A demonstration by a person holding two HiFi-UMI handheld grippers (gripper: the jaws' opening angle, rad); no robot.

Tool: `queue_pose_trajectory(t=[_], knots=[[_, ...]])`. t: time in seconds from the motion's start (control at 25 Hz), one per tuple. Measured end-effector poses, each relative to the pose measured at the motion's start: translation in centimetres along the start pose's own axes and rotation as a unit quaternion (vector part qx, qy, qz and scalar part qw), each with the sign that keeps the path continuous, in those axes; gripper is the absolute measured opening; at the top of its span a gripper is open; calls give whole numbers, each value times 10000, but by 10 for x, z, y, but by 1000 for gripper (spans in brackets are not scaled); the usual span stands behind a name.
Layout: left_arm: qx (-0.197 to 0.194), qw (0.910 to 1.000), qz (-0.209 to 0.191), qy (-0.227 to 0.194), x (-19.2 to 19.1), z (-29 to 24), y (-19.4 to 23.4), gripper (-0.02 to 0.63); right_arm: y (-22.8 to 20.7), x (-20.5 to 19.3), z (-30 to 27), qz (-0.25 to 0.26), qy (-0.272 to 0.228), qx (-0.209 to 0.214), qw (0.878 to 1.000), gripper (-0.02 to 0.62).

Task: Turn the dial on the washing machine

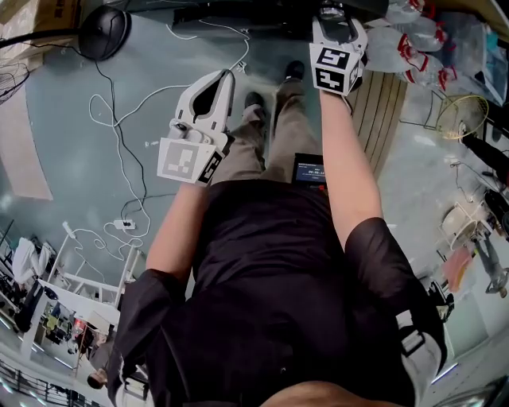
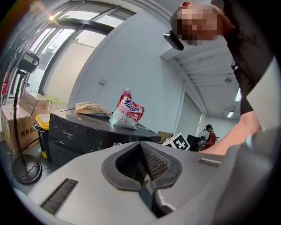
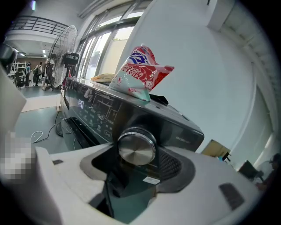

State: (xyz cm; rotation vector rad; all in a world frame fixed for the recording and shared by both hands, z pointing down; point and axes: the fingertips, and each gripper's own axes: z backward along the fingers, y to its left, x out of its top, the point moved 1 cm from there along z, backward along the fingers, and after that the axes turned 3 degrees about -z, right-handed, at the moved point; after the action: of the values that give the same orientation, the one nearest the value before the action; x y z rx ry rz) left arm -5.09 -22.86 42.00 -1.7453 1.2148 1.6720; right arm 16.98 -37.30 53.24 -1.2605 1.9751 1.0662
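Arms fill the head view: the left gripper (image 1: 223, 78) hangs over the grey floor (image 1: 71, 135), and the right gripper (image 1: 334, 12) reaches further ahead. Left gripper view: its jaws are clenched together on nothing, well short of the black washing machine (image 2: 79, 132), which carries a detergent pouch (image 2: 127, 110). Right gripper view: the jaws clasp the silver dial (image 3: 137, 147) on the machine's front panel.
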Motion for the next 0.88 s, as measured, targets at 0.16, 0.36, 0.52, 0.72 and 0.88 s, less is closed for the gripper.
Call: queue_pose_trajectory(t=[0.16,0.36,0.52,0.72,0.88], knots=[[-88,10000,-23,31,-7,-5,-3,-5,1,-1,1,134,-88,-19,9999,278],[-149,9999,8,87,-19,-15,3,-5,3,-2,-1,149,-261,17,9995,278],[-160,9998,26,145,-32,-26,10,-5,2,-2,-2,525,-330,-23,9981,278],[-200,9997,32,163,-45,-34,13,-5,2,-4,-2,859,-488,-61,9951,276],[-244,9995,38,171,-56,-39,12,-5,3,-6,-3,968,-593,-76,9935,276]])
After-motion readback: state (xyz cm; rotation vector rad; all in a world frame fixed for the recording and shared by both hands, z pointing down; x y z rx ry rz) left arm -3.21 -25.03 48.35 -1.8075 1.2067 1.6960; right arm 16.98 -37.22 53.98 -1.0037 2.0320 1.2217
